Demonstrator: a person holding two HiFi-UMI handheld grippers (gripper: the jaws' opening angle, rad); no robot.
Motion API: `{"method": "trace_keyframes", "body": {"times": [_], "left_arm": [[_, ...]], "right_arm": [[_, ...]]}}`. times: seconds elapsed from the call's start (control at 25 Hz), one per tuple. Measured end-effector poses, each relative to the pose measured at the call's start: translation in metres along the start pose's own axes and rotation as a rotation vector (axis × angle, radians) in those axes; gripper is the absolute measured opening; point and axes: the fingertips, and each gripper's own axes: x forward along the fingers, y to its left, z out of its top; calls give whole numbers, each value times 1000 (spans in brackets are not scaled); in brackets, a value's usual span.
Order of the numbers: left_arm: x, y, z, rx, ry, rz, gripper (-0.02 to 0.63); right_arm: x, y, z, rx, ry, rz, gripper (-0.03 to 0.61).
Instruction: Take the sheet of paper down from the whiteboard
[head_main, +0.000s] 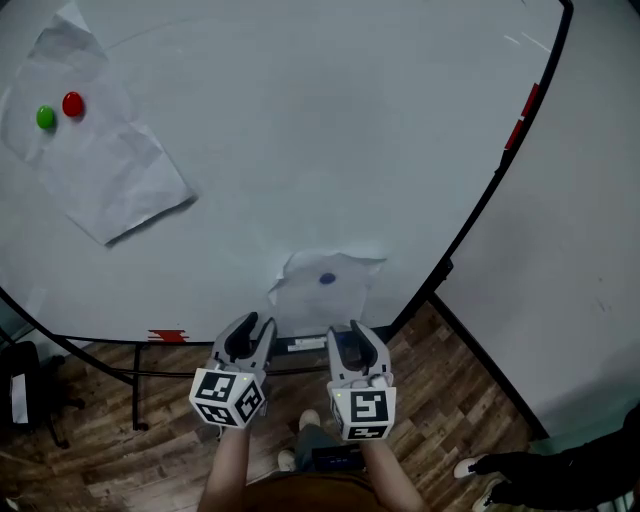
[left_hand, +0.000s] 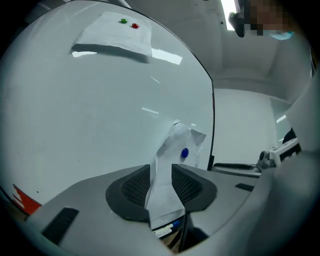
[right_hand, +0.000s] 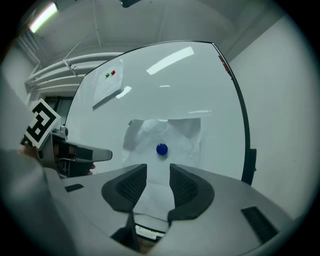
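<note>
A crumpled white sheet (head_main: 325, 290) hangs low on the whiteboard (head_main: 330, 130), pinned by a blue magnet (head_main: 327, 279). A second sheet (head_main: 110, 170) sits at the board's upper left under a green magnet (head_main: 45, 117) and a red magnet (head_main: 73, 104). Both grippers point at the lower sheet from just below it. My left gripper (head_main: 253, 325) is open; in its own view the sheet (left_hand: 165, 185) shows edge-on in the gap between the jaws, untouched by the pads. My right gripper (head_main: 346, 330) is open, and the sheet (right_hand: 175, 135) with its blue magnet (right_hand: 161, 149) lies straight ahead.
A pen tray (head_main: 300, 345) with markers runs under the board's lower edge, close to both grippers. The board's black frame (head_main: 480, 210) meets a white wall (head_main: 580, 250) at the right. Wooden floor (head_main: 450, 400) lies below; another person's shoe (head_main: 478, 468) is at lower right.
</note>
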Motion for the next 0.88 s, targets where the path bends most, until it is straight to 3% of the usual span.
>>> {"method": "trace_keyframes", "body": {"times": [0.88], "left_arm": [[47,1,5,37,21,-49,117]], "right_arm": [[65,-1,21,-72,-60,17,180]]}}
